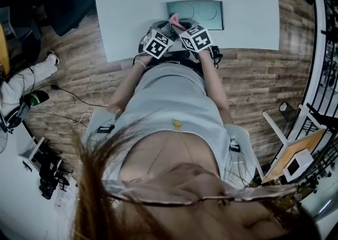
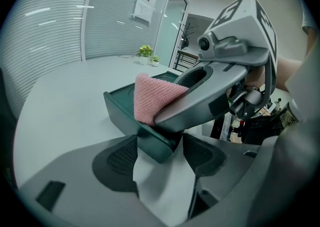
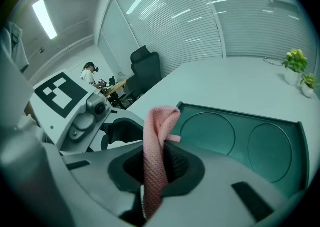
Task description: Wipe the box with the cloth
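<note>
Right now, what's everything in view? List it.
box: 1, dark green, on table's near edge
cloth: 1, pink, at box's near rim
table: 1, white, before the person
potted plants: 2, green, table's far end
office chair: 1, black, beyond table
other person: 1, white top, at far desk
floor: wood planks
left gripper: grey, shut on box corner
right gripper: grey, shut on cloth
</note>
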`<state>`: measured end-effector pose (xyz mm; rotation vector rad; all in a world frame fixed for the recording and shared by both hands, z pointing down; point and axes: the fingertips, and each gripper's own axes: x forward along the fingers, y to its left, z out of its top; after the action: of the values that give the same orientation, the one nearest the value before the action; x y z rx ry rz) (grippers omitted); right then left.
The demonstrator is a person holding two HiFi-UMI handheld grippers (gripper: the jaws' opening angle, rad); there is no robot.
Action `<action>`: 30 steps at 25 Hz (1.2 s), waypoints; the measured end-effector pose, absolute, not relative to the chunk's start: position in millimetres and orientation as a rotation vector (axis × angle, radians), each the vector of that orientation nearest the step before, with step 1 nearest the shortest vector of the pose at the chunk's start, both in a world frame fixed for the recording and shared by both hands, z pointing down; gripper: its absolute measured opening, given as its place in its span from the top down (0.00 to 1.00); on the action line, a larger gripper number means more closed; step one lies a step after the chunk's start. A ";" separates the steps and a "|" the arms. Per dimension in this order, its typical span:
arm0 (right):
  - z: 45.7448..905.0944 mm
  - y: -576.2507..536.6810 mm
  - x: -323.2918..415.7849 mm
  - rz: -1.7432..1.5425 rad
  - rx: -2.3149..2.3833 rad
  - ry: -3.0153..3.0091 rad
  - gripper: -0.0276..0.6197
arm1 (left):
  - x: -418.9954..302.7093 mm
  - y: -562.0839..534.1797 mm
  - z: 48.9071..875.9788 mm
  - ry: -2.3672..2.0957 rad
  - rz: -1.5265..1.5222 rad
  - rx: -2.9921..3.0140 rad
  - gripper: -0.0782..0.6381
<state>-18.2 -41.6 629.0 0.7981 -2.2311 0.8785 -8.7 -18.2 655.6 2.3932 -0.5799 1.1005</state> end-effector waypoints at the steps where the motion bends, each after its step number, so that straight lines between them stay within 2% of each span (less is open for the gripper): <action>1: 628.0 -41.7 -17.5 0.849 0.798 -2.244 0.90 | -9.4 -18.1 655.1 -0.578 1.108 2.390 0.49; 10: 586.4 -60.8 25.5 0.561 0.900 -2.363 0.90 | -14.5 -36.5 606.5 -0.695 0.985 2.452 0.50; 13: 573.9 -62.1 35.6 0.468 0.930 -2.410 0.90 | -5.0 -46.7 577.7 -0.725 0.851 2.513 0.68; 17: 553.4 -63.0 44.5 0.411 1.001 -2.465 0.90 | 5.5 -57.5 548.0 -0.763 0.718 2.589 0.81; 30: 445.5 -73.0 67.8 0.157 1.206 -2.640 0.90 | 39.5 -70.4 442.8 -0.755 0.397 2.802 0.83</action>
<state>67.8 -73.0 445.5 1.2057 -2.6400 0.1566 39.5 -70.4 442.8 2.8017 -0.7551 0.3970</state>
